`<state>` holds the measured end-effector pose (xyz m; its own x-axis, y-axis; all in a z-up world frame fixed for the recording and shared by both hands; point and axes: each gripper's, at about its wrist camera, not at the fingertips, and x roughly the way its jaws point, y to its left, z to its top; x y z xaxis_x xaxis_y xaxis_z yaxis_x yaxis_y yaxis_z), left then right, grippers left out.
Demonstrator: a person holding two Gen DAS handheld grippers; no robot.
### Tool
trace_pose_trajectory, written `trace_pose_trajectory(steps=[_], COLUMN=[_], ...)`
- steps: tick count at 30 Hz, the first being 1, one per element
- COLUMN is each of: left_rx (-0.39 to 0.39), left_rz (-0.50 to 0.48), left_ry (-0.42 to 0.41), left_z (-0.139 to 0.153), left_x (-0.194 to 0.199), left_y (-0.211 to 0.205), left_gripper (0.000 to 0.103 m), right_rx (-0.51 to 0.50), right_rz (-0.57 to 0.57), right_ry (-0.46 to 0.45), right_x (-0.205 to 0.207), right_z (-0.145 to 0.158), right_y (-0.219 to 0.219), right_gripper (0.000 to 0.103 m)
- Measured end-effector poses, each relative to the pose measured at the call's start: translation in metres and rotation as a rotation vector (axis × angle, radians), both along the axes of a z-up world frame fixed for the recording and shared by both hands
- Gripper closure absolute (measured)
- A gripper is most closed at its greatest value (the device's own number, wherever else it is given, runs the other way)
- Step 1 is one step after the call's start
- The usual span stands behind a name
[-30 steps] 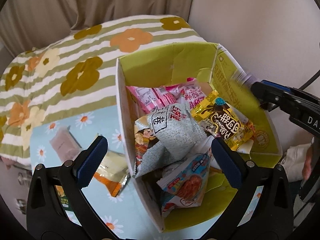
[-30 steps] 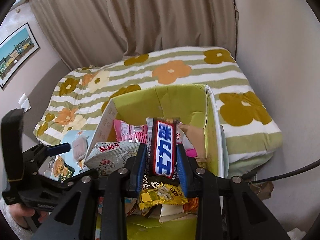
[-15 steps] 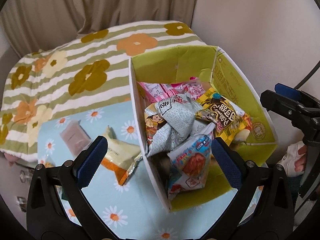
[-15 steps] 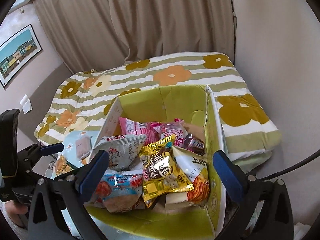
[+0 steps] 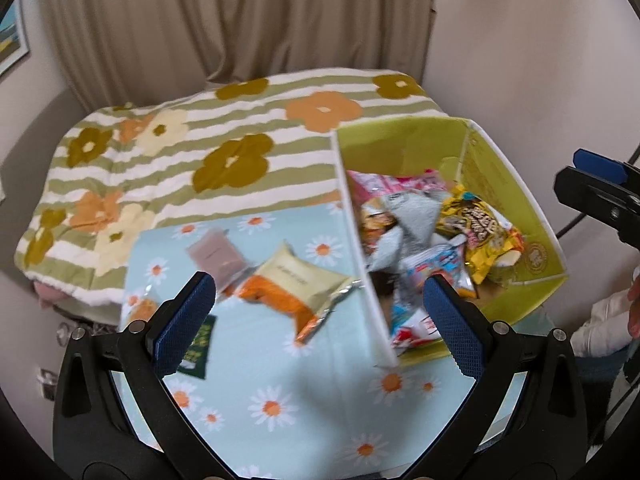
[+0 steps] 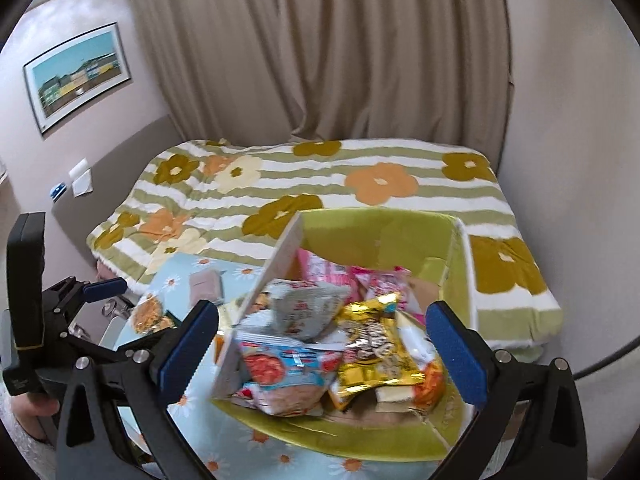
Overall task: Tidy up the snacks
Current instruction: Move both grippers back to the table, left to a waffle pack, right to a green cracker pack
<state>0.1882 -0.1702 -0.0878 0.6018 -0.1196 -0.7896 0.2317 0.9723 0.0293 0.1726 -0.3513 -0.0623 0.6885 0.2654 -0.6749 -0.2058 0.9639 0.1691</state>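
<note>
A beige curtain (image 5: 248,16) and a flower-striped bedspread (image 5: 192,152) fill the background, and nearer in a daisy-print cloth (image 5: 280,380) is spread as the work surface. On that cloth, to the right, a green box (image 5: 508,196) is seen already heaped with snacks: a yellow packet (image 5: 480,228), a grey-white bag (image 5: 412,216), pink packs (image 5: 384,182) at the far wall, a blue-and-red pouch (image 6: 288,364) at the near end. So most of the sorting is judged done.

Not all, though! Outside the box, on the cloth, a cream-and-orange packet (image 5: 296,284) is lying just beside the box's white wall, a brownish pouch (image 5: 214,256) is touching its far corner, and a dark green packet (image 5: 198,348) is partly hidden behind a fingertip. Another orange-printed pack (image 6: 150,314) is glimpsed on the cloth's left side.

The left gripper (image 5: 316,320) is held spread wide and empty over the loose packets; the right gripper (image 6: 320,344) is likewise gaping, nothing pinched, above the box. At least four pieces are reckoned left to go in.
</note>
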Motion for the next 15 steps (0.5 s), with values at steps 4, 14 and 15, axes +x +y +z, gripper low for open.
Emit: trace_pose_trajectory(steps=[4,14,15], left_rx=[-0.007,-0.014,-0.014], left_rz=[0.038,0.057,0.053], left_ry=[-0.019,-0.004,0.006], left_z=[0.006,0.003,0.000], left_x=[-0.002,0.016,0.019], left_y=[0.030,0.121,0.133], left_gripper=[0.000,0.000,0.000], right_rx=[0.009,0.021,0.022], right_rz=[0.044,0.028,0.024], right_ry=[-0.019,-0.068,-0.063], right_x=[-0.001,0.013,0.016], right_z=[0.008,0.016,0.015], right_y=[0.026,0.109,0.118], right_gripper=[0.000,0.000,0.000])
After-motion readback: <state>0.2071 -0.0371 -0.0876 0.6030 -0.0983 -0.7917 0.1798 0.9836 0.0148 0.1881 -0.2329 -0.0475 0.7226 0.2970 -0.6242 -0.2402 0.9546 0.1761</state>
